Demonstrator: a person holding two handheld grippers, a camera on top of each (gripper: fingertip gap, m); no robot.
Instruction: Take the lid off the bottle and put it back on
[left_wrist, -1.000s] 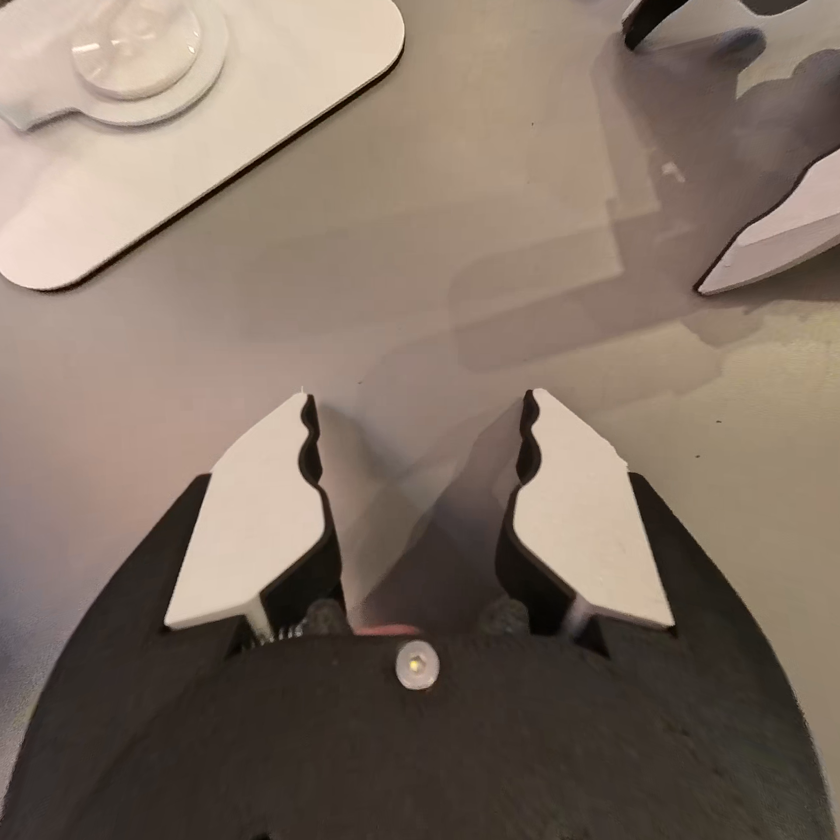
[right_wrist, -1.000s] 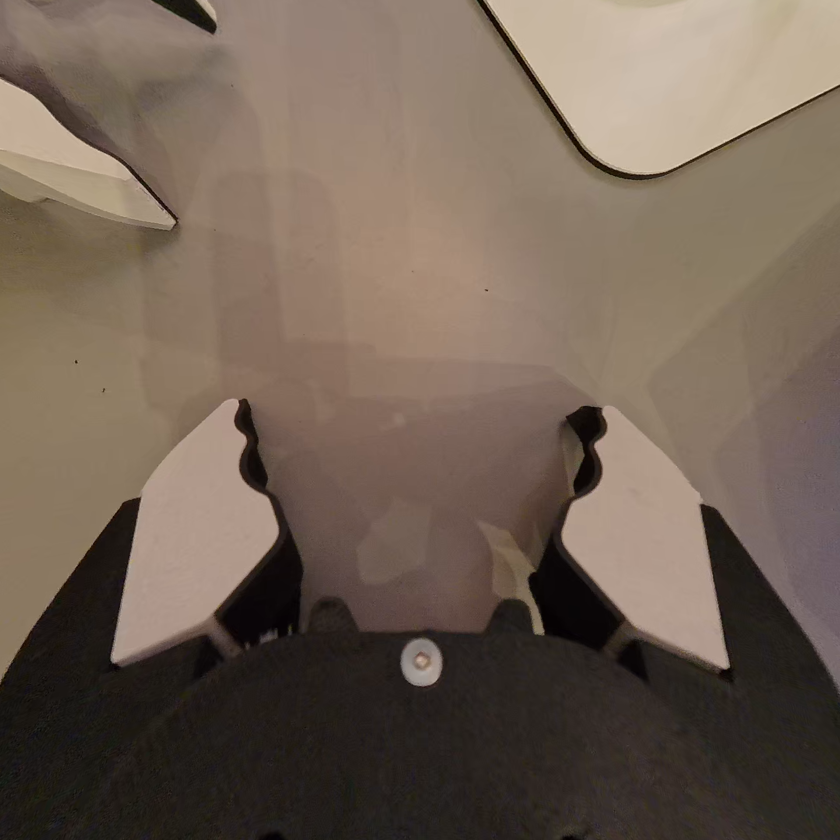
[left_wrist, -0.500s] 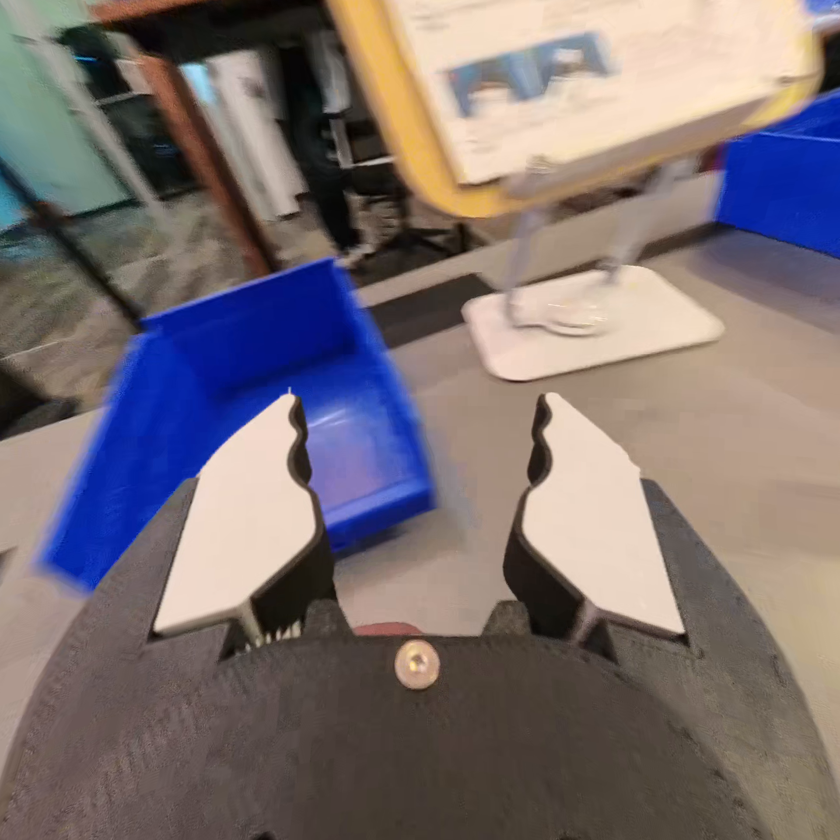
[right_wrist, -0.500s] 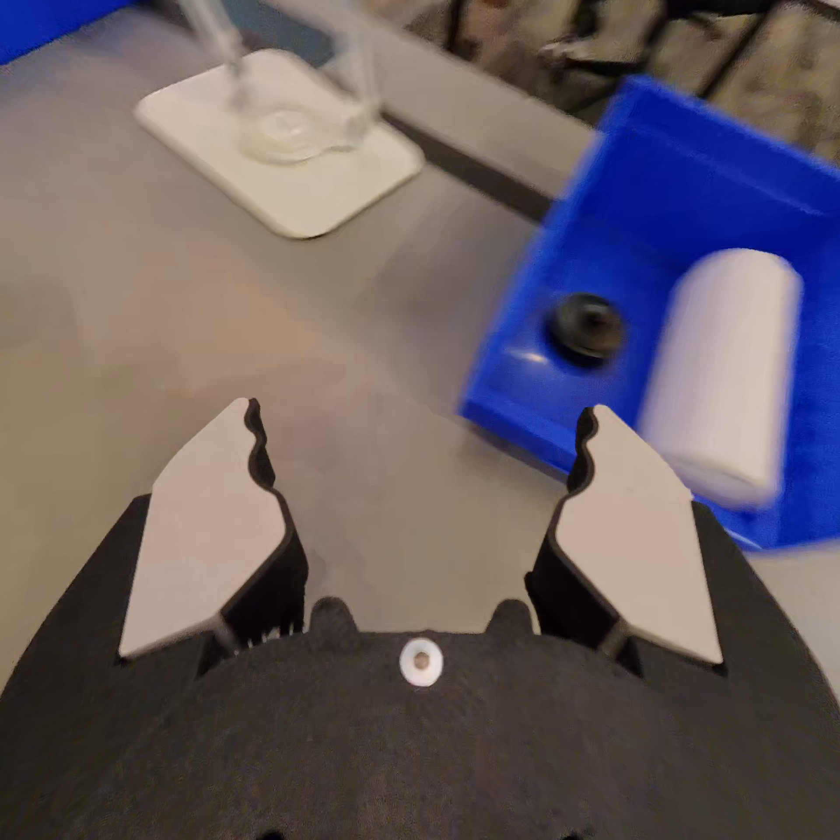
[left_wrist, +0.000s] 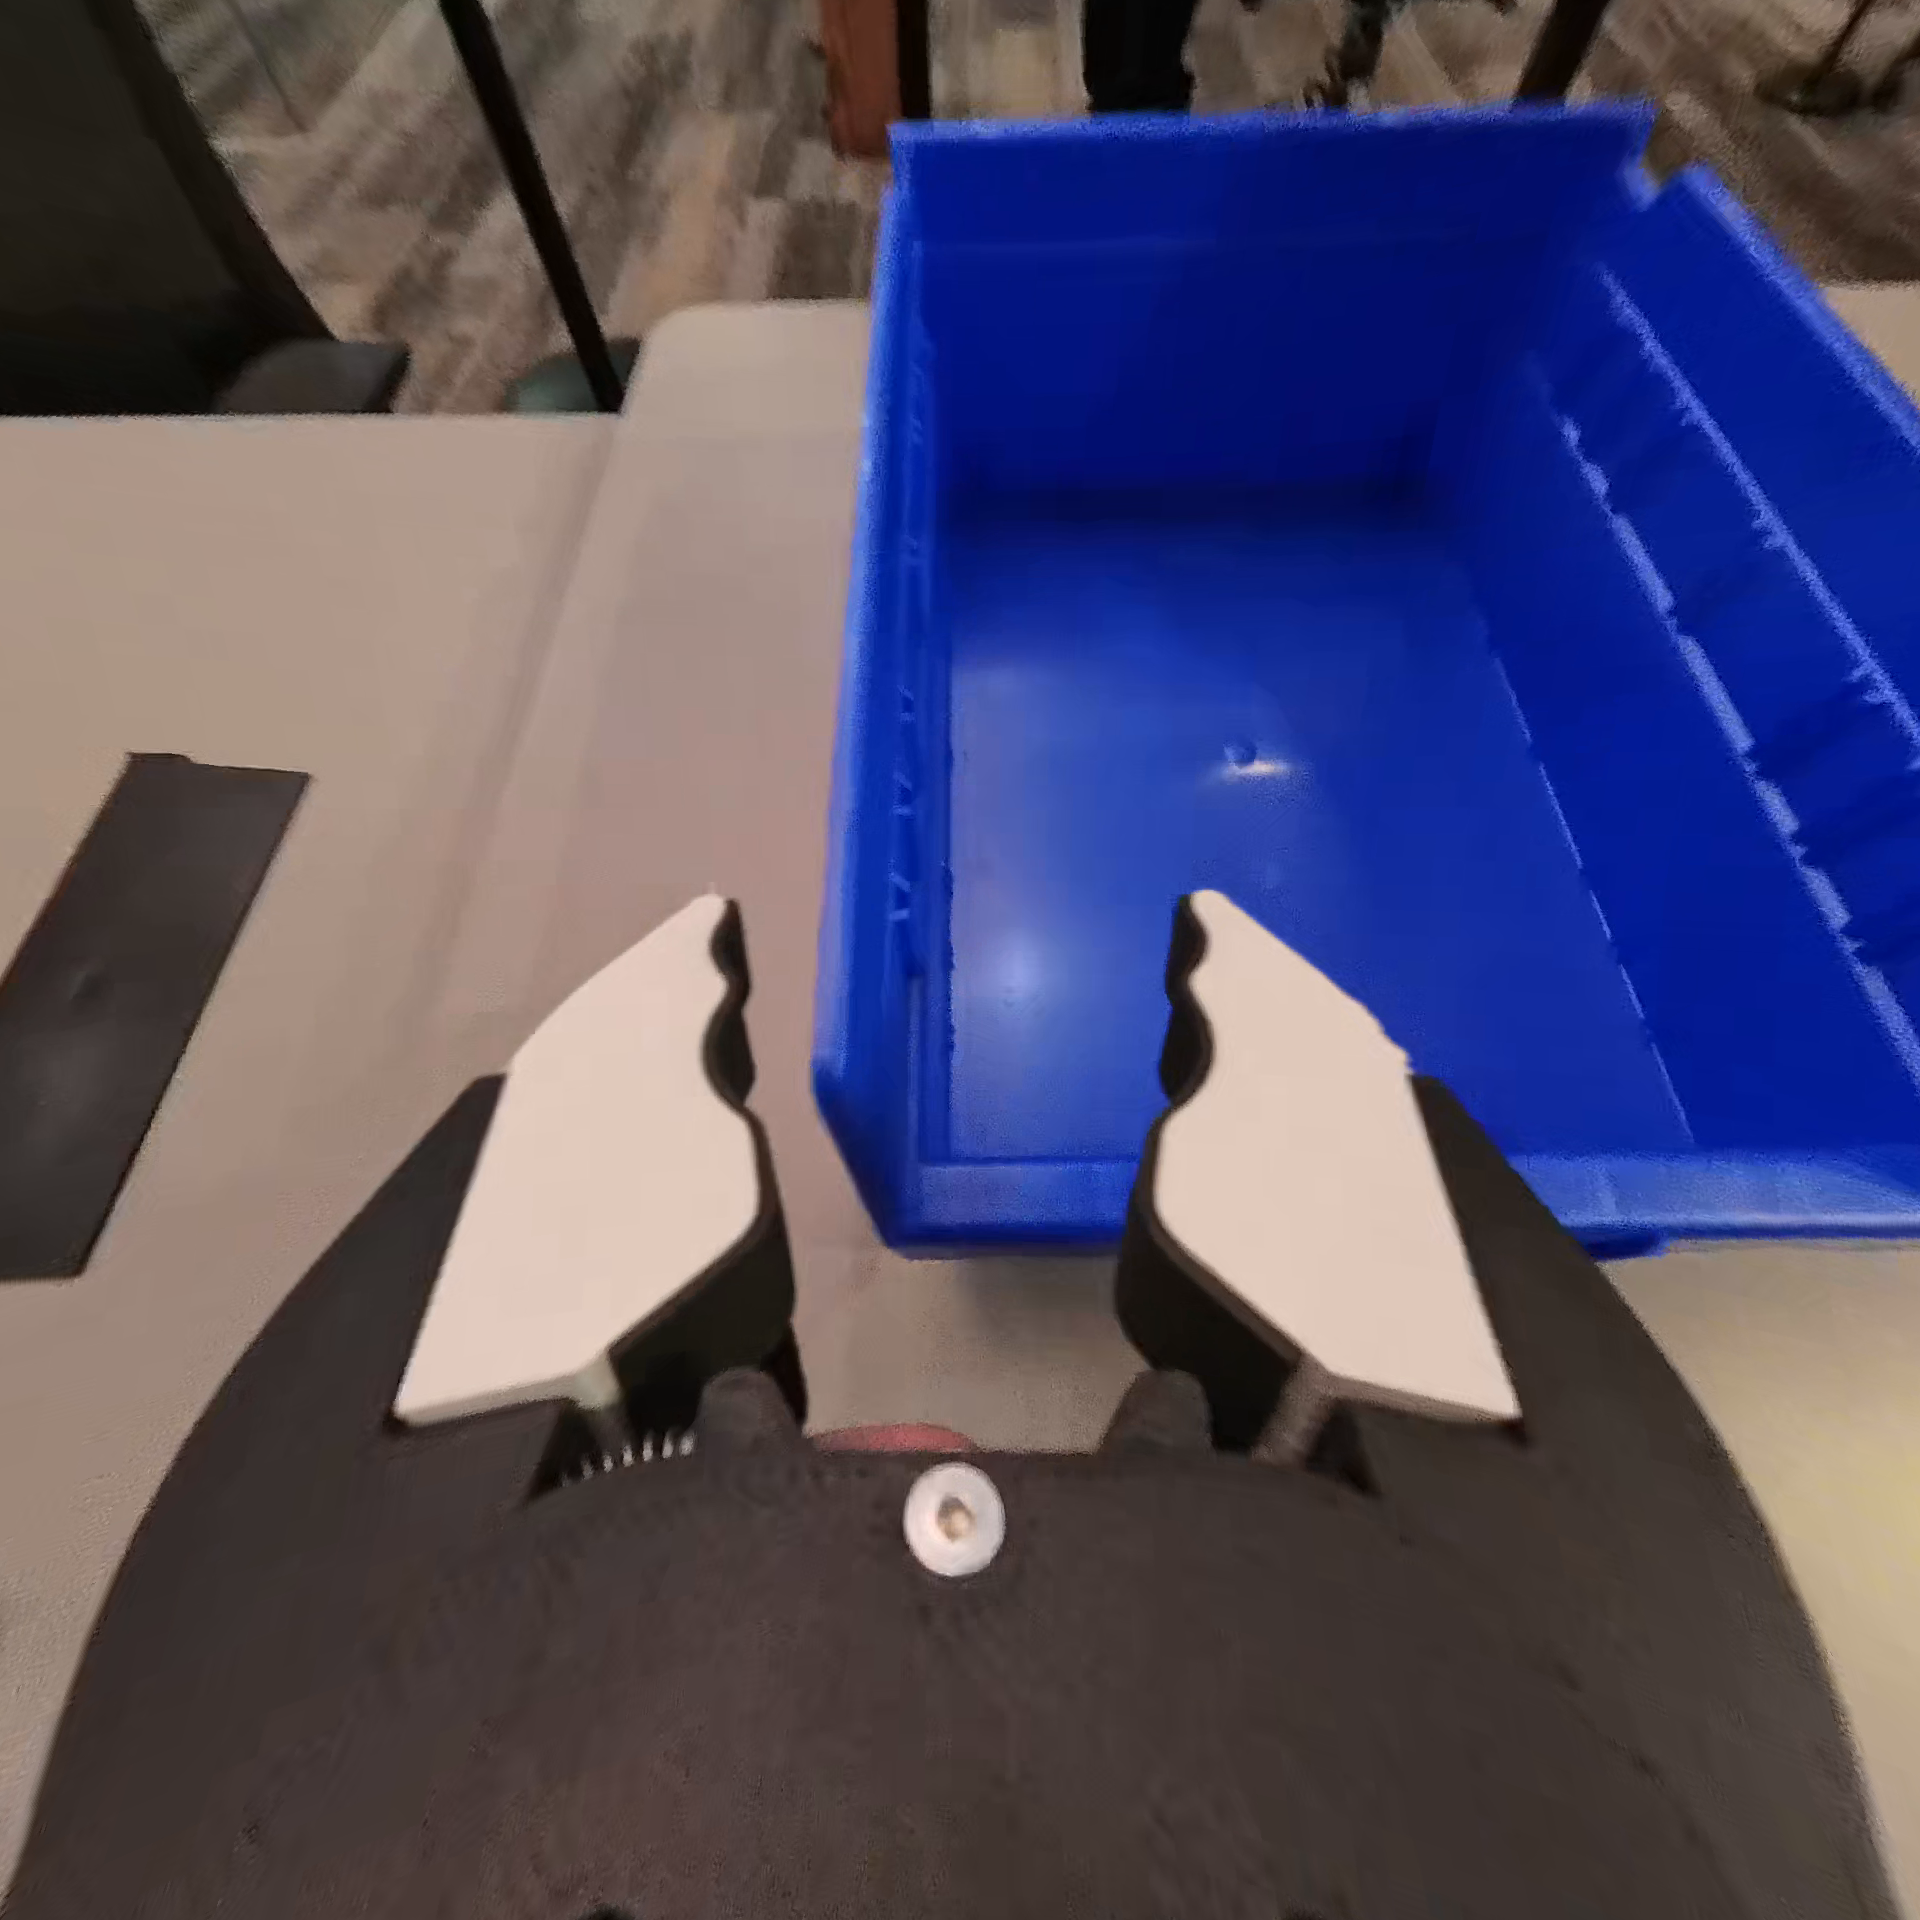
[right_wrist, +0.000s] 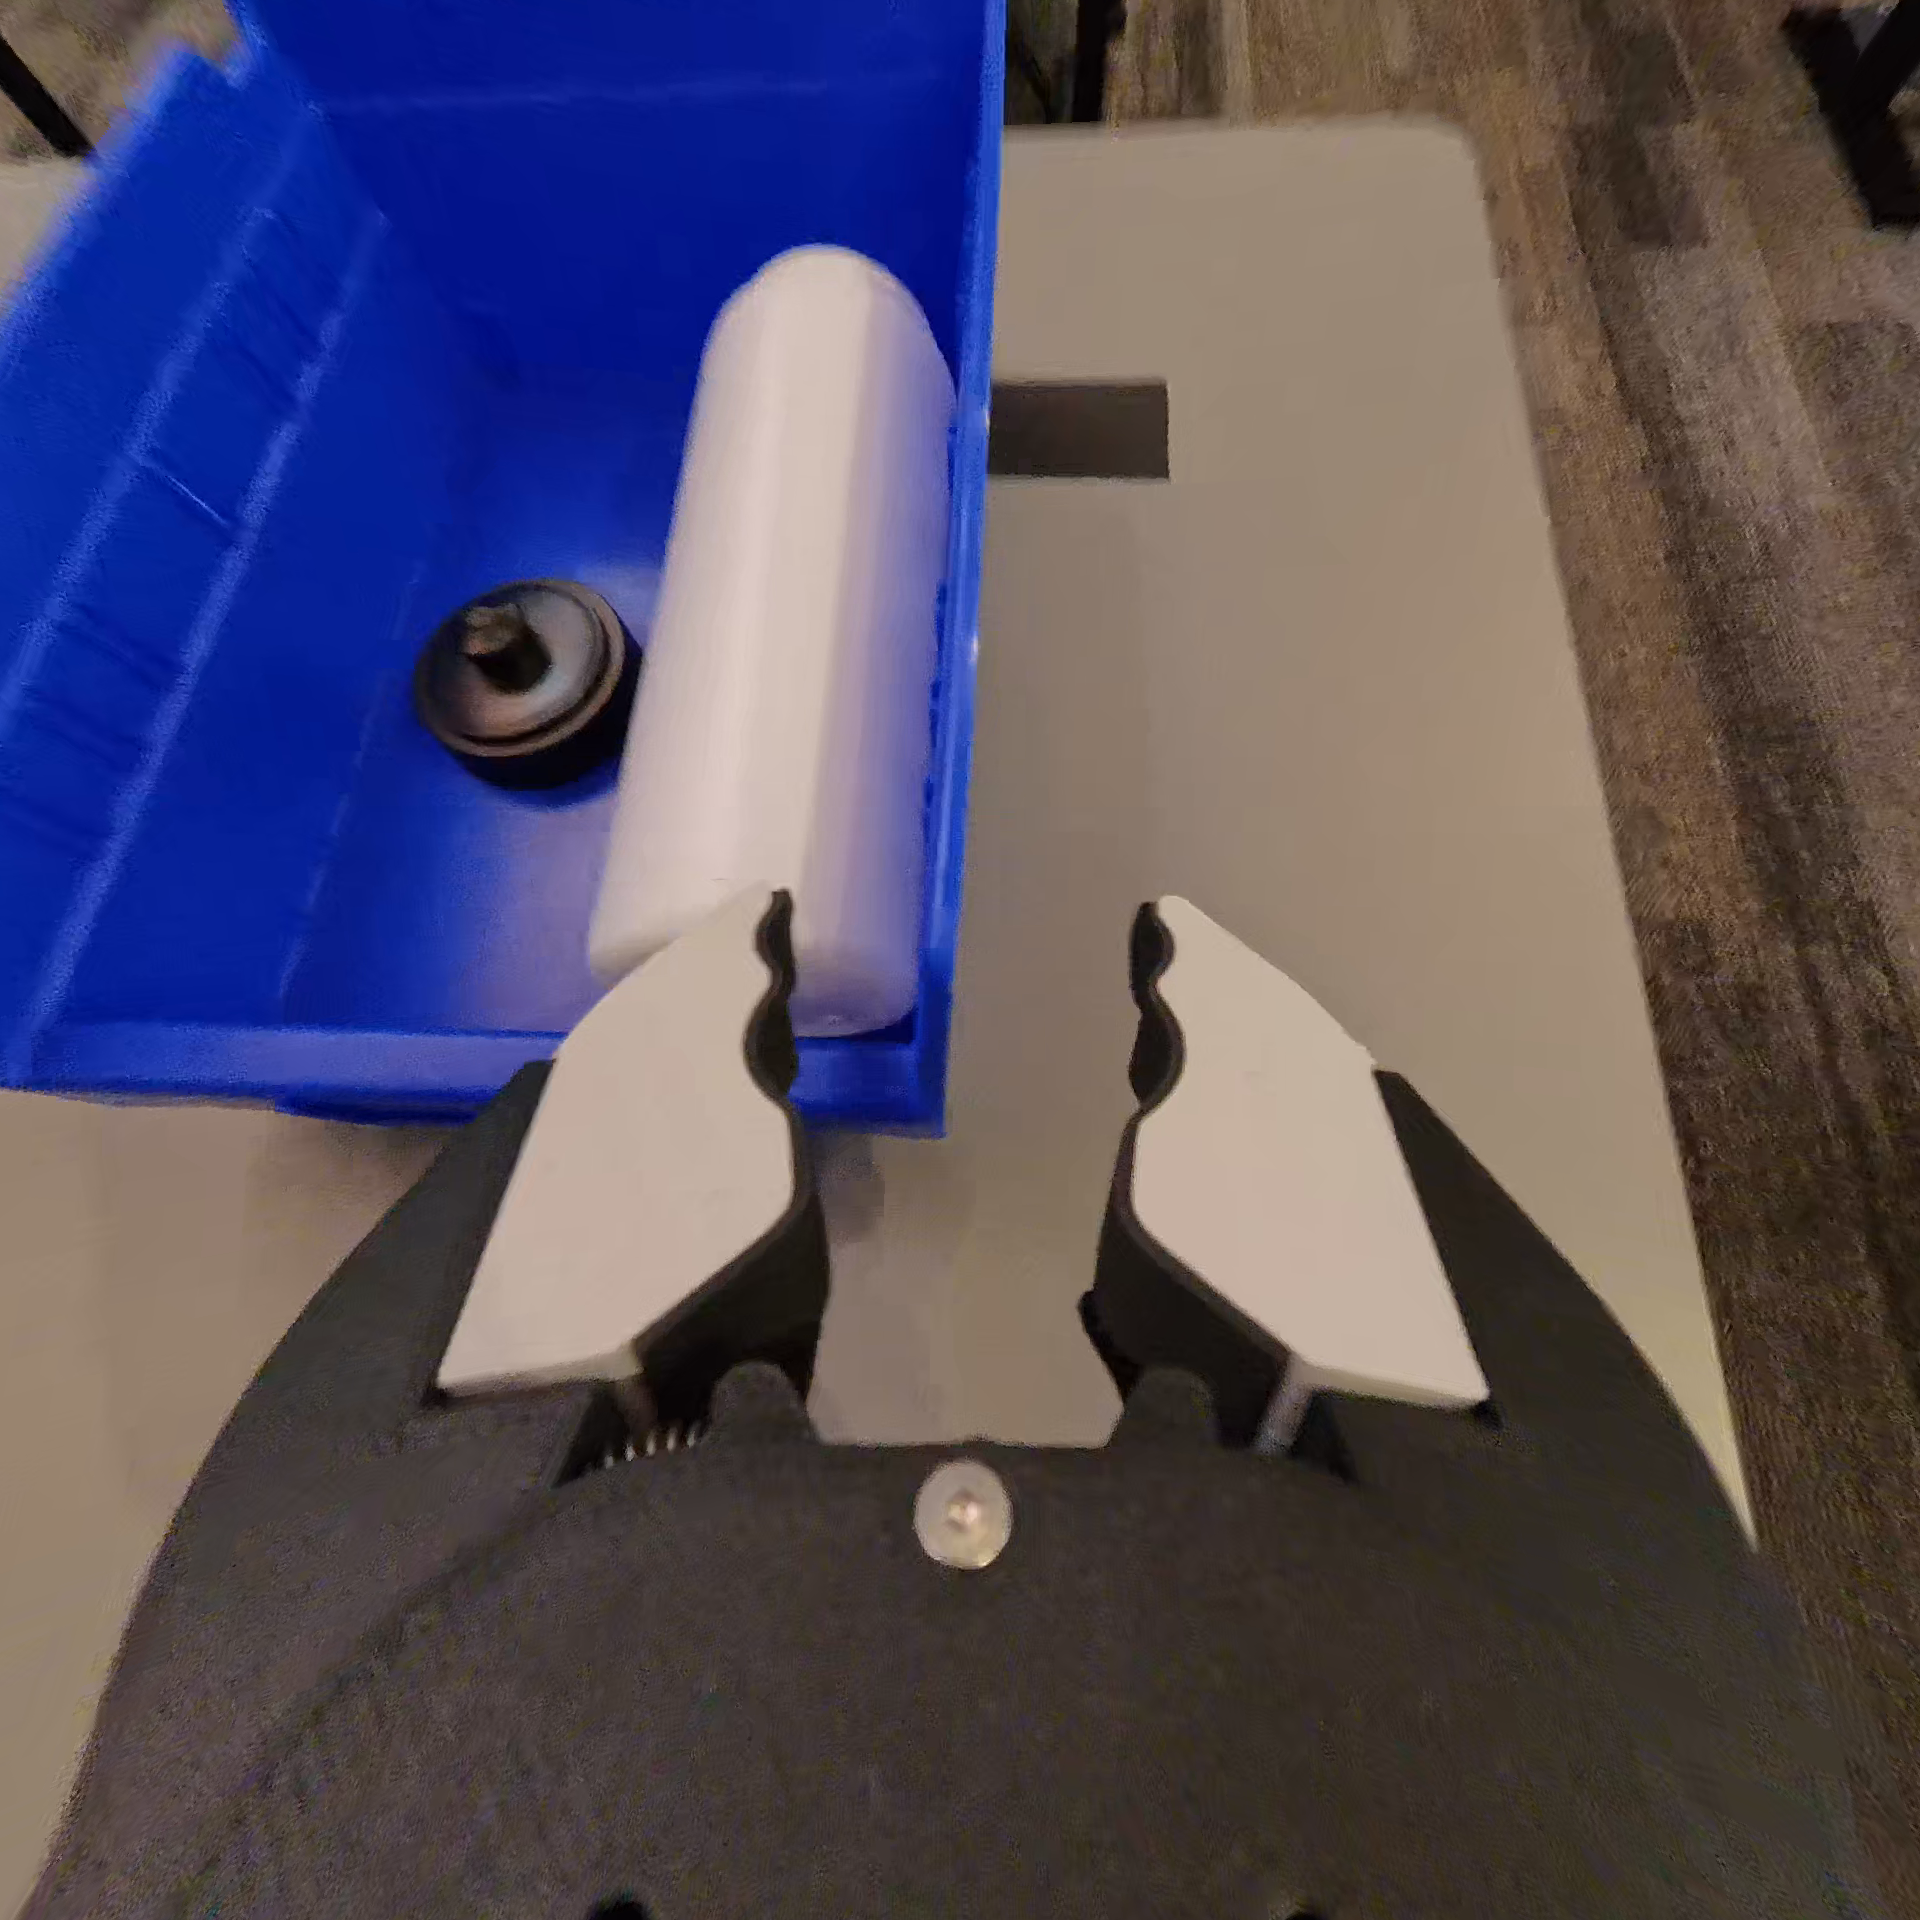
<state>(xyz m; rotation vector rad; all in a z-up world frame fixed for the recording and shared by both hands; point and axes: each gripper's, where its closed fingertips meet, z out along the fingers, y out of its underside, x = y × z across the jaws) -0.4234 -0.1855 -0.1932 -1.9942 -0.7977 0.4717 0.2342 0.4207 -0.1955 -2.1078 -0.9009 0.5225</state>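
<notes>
In the right wrist view a white bottle (right_wrist: 800, 634) lies on its side in a blue bin (right_wrist: 208, 436), along the bin's right wall. A black round lid (right_wrist: 525, 681) lies on the bin floor beside it, to the left. My right gripper (right_wrist: 961, 909) is open and empty, above the table just right of the bin's near right corner. In the left wrist view my left gripper (left_wrist: 956, 904) is open and empty, over the near left corner of a second blue bin (left_wrist: 1195, 343) that holds nothing visible.
Both bins stand on a grey table (right_wrist: 1247, 675). Black tape patches lie on it in the left wrist view (left_wrist: 125, 997) and the right wrist view (right_wrist: 1075, 426). The table's right edge (right_wrist: 1621, 831) drops to carpet floor. Chair or table legs (left_wrist: 530, 197) stand beyond the far edge.
Both grippers have lifted from close over the table near a white stand base and swung outward, the left to the empty bin, the right to the bin with the bottle. Both stay open.
</notes>
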